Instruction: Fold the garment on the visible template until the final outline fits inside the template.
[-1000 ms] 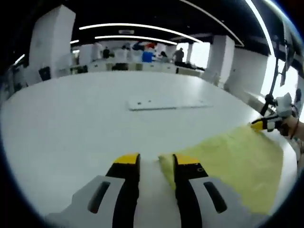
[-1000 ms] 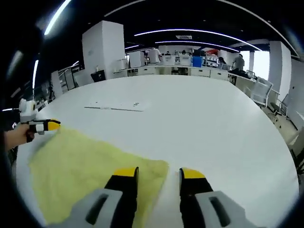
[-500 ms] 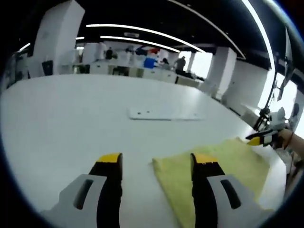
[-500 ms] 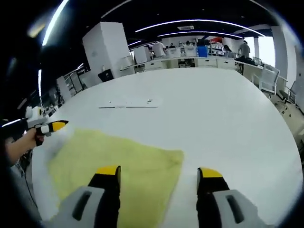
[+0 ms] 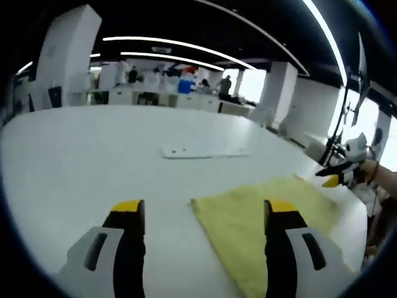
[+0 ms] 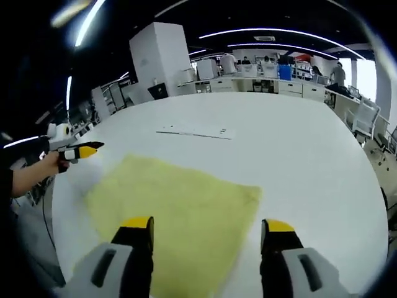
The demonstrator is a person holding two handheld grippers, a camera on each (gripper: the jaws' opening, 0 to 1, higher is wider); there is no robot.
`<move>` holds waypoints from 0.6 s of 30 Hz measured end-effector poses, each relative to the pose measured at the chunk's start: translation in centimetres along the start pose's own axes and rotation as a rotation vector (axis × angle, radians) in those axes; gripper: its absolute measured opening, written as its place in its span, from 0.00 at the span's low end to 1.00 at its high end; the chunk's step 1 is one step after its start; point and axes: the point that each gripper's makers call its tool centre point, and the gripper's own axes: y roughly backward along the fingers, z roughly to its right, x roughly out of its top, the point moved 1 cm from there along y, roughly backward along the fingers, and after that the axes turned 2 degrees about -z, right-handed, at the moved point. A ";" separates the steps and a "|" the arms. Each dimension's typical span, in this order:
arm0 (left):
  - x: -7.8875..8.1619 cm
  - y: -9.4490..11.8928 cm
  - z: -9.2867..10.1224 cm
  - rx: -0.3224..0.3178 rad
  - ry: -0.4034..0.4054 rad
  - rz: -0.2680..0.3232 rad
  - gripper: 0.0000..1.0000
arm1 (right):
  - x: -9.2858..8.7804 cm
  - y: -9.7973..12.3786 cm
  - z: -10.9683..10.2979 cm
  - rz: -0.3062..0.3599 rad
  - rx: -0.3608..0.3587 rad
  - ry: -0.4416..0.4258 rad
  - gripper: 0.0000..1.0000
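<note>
While the big white table (image 5: 93,161) is stretching away toward a background of office desks and pillars in both views, a yellow garment (image 6: 180,217) is lying flat on its near part. In the right gripper view the cloth is spreading out as a rough four-sided sheet, its far corner pointing toward the middle of the table and its near edge running under and between that gripper's jaws. In the left gripper view the same garment (image 5: 260,217) is lying to the right, with one corner reaching in between the jaws. A thin, flat white template (image 5: 201,151) is resting farther out on the table, well apart from the cloth; it is also showing in the right gripper view (image 6: 195,131).

The left gripper (image 5: 205,208) is hanging with its yellow-tipped jaws spread wide and gripping nothing. The right gripper (image 6: 208,226) is likewise holding its jaws wide apart above the cloth, with nothing between them.
</note>
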 end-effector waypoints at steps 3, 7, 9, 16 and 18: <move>-0.2 1.1 0.5 -0.021 -0.021 -0.007 0.82 | -0.6 0.9 -1.0 -0.005 0.013 0.007 0.70; -0.8 2.4 1.4 -0.058 -0.038 -0.012 0.84 | -1.6 1.9 -1.9 -0.016 0.032 0.021 0.72; -1.2 3.0 1.7 -0.081 -0.053 -0.020 0.84 | -2.2 2.5 -2.3 -0.024 0.034 0.031 0.72; -2.6 4.7 3.6 -0.130 -0.095 -0.043 0.84 | -4.1 4.3 -3.1 -0.052 0.015 0.079 0.71; -3.0 5.2 3.9 -0.138 -0.106 -0.042 0.82 | -4.5 4.6 -3.0 -0.056 0.006 0.097 0.70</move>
